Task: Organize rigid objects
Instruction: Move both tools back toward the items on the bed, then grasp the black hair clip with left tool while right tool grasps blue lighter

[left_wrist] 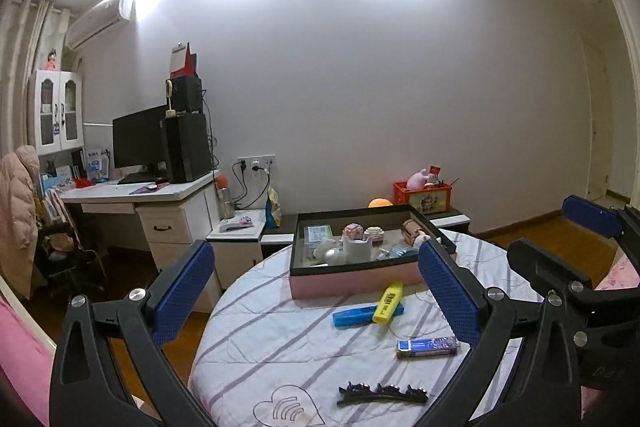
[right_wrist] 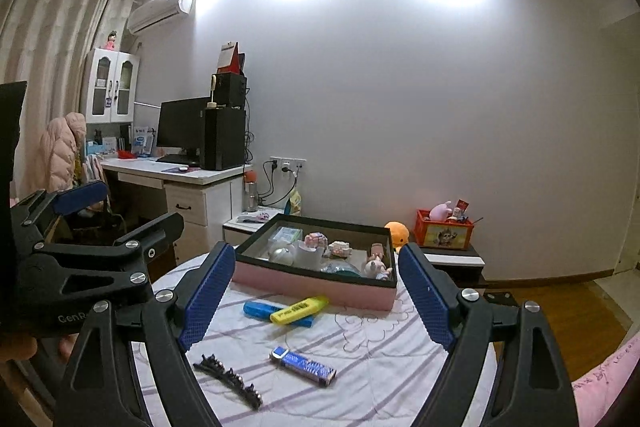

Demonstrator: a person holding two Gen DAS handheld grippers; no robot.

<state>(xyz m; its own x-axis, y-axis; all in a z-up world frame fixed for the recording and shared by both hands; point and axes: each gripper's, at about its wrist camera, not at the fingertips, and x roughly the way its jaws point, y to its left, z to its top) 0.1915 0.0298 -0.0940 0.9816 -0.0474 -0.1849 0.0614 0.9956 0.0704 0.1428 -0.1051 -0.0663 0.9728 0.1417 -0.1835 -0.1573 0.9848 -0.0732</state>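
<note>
A round table with a striped cloth [left_wrist: 280, 339] [right_wrist: 384, 379] carries a pink box with a black rim [left_wrist: 360, 279] [right_wrist: 320, 289] holding several small toys. In front of the box a yellow highlighter [left_wrist: 388, 302] [right_wrist: 299, 310] lies across a blue marker [left_wrist: 354, 315] [right_wrist: 258, 308]. Nearer lie a blue and clear eraser pack [left_wrist: 427, 345] [right_wrist: 303, 365] and a black hair clip [left_wrist: 382, 393] [right_wrist: 228, 379]. My left gripper [left_wrist: 316, 287] is open and empty above the table. My right gripper [right_wrist: 316, 291] is open and empty too; it also shows at the left wrist view's right edge [left_wrist: 560, 239].
A white desk with monitor and black speakers [left_wrist: 160, 163] [right_wrist: 200, 143] stands at the left. A low cabinet [left_wrist: 240, 239] sits behind the table. An orange toy crate [left_wrist: 422, 193] [right_wrist: 444, 229] stands on a low stand by the wall. Wooden floor lies right.
</note>
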